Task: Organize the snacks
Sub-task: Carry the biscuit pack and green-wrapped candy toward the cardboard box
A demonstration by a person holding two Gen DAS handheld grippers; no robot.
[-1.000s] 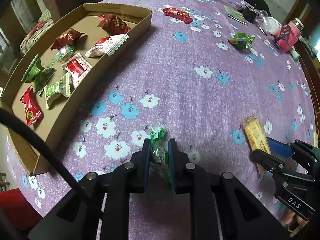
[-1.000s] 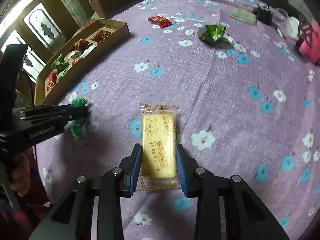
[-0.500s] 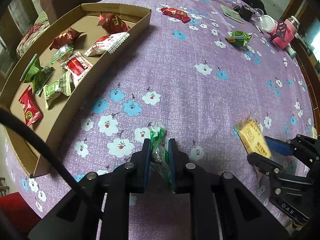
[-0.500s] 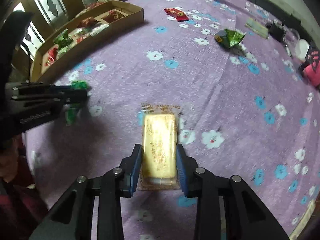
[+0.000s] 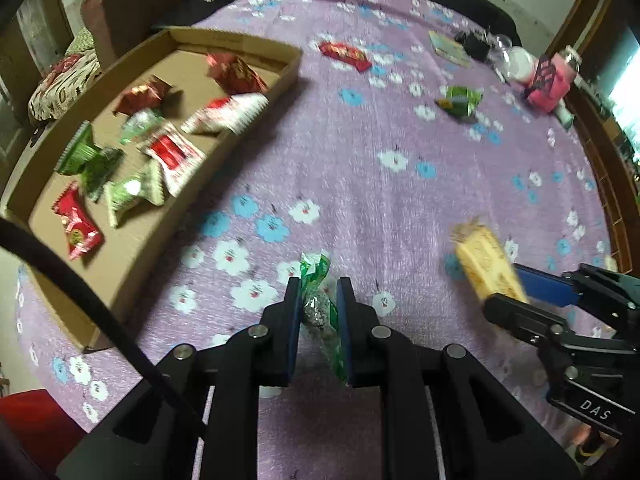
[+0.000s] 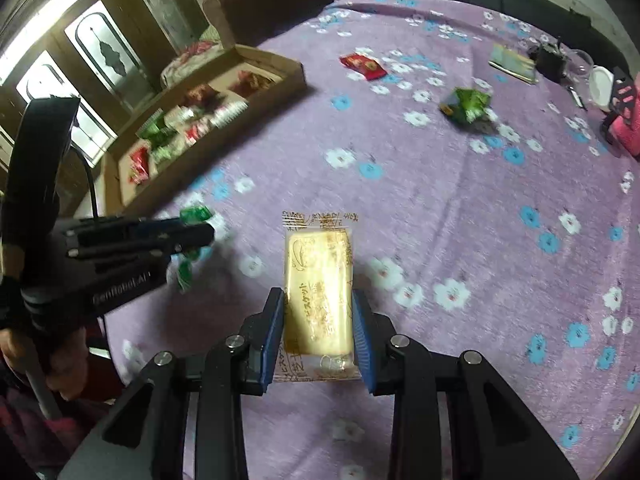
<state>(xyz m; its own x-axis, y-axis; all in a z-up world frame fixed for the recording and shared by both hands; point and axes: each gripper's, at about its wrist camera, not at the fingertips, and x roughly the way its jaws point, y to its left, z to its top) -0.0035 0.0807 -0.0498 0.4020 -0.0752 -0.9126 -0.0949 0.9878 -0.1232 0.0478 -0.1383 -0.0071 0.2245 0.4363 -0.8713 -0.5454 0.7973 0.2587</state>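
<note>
Right gripper (image 6: 319, 312) clamps yellow biscuit pack (image 6: 319, 296) lengthwise, left gripper (image 5: 318, 300) pinching green candy (image 5: 320, 308)

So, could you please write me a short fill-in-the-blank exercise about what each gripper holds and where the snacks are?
1. The left gripper is shut on a ____ candy wrapper.
2. The right gripper is shut on a ____ biscuit pack.
3. Most sorted snacks lie in the cardboard ____.
4. A red packet lies loose on the ____ floral cloth.

Missing words: green; yellow; box; purple
</note>
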